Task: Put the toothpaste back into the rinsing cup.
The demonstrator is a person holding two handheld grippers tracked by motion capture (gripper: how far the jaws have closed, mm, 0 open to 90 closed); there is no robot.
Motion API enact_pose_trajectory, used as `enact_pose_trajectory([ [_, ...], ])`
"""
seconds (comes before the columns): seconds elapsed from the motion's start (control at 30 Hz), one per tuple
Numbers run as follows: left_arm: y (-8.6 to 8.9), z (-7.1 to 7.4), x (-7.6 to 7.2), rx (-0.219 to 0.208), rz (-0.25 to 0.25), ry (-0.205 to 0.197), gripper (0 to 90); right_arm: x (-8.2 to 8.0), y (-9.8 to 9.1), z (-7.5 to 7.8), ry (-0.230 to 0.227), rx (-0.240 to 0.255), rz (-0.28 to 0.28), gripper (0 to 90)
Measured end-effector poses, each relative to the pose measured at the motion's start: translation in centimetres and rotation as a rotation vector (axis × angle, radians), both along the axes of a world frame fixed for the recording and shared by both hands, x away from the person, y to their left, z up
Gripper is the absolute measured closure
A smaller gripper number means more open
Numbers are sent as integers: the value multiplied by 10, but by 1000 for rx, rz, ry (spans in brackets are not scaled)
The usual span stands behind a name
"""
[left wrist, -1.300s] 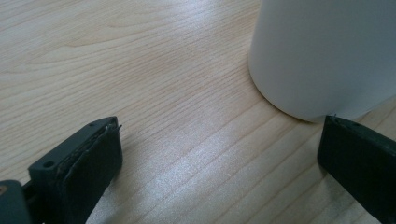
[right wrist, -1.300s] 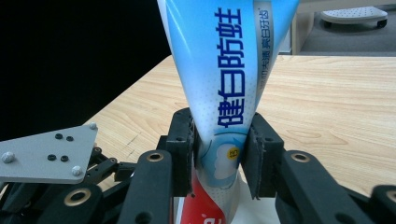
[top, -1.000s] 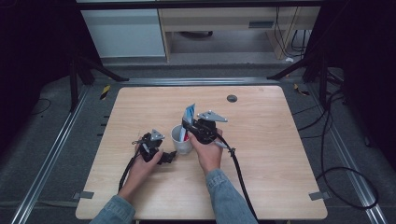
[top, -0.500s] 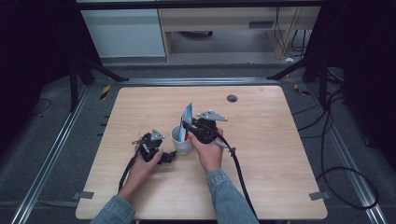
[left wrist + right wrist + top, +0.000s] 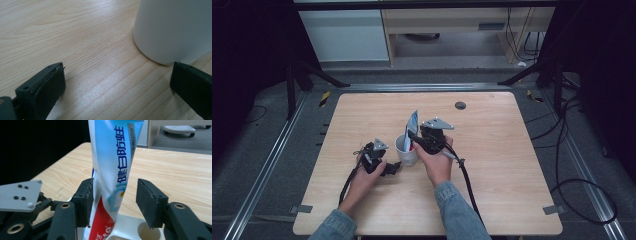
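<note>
A person's two hands work over a pale wooden surface point(image 5: 522, 165). A white cylindrical plastic cup point(image 5: 407, 152) stands near its middle. A blue, white and red toothpaste tube point(image 5: 113, 170) stands upright in the cup. The right gripper point(image 5: 113, 201) has its fingers point(image 5: 148, 200) released either side of the tube (they have just been opening); one pad looks close against it, the other apart. The left gripper point(image 5: 117, 85) rests low beside the cup's base, fingers point(image 5: 48, 86) spread wide and grasping nothing.

A wooden table point(image 5: 522, 165) bears a dark round disc point(image 5: 460, 105).
</note>
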State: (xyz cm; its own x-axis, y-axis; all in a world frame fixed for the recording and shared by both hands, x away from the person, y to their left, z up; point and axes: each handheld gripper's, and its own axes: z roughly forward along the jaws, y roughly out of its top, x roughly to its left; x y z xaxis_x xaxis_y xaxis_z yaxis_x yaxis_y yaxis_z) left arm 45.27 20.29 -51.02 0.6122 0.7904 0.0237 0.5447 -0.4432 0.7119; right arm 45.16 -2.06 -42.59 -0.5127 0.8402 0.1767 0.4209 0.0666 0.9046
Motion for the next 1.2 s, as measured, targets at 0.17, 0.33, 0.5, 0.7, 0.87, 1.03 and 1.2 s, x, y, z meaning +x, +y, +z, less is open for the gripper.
enact_pose_trajectory([
  [0.17,0,0,0,0,0,0,0,-2,1,6,-7,-55,-7,434],
  [0.33,0,0,0,0,0,0,0,-2,2,9,-8,-101,-10,388],
  [0.5,0,0,0,-4,3,-2,0,-2,3,12,-9,-145,7,323],
  [0.7,0,0,0,-4,3,-1,0,-1,5,14,-3,-216,37,243],
  [0.87,0,0,0,-4,4,-2,0,-4,7,21,-13,-284,45,190],
  [1.03,0,0,0,-4,3,-1,0,-6,9,28,-6,-314,70,127],
  [1.2,0,0,0,-3,4,-2,0,-5,6,33,12,-311,78,92],
])
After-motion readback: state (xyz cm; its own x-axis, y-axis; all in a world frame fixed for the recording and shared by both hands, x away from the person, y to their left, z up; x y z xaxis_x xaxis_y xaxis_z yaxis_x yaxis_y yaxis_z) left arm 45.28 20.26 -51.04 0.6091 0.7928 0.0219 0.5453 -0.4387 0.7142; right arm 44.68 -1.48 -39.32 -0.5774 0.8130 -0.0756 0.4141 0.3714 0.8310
